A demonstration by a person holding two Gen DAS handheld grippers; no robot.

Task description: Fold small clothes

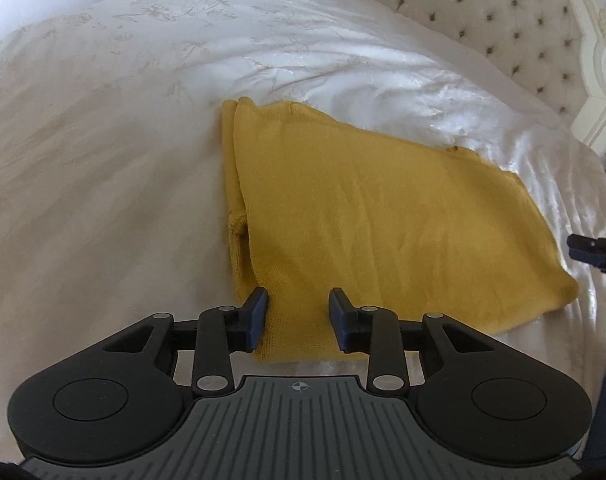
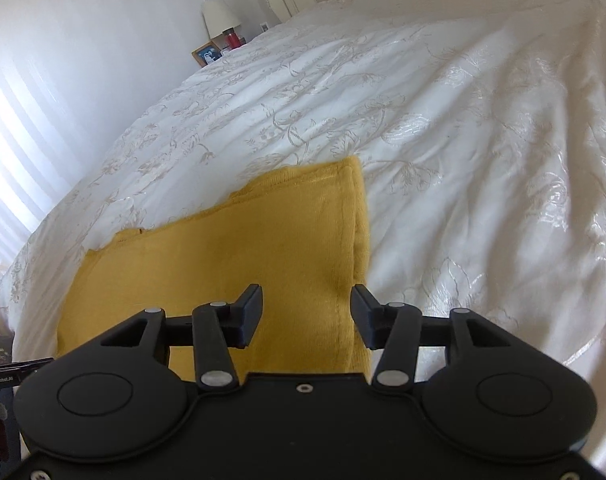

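Your own tool bodies cut off the near edge of the yellow garment (image 1: 383, 216) lying folded on the white bed (image 1: 103, 140), and the small white lettering on the black part at the right view's left edge is too blurred to read. Both your left tongs (image 1: 299, 320) and right tongs (image 2: 307, 316) stand wide open over that near edge — gripping nothing, and whether a finger touches the cloth you cannot tell.
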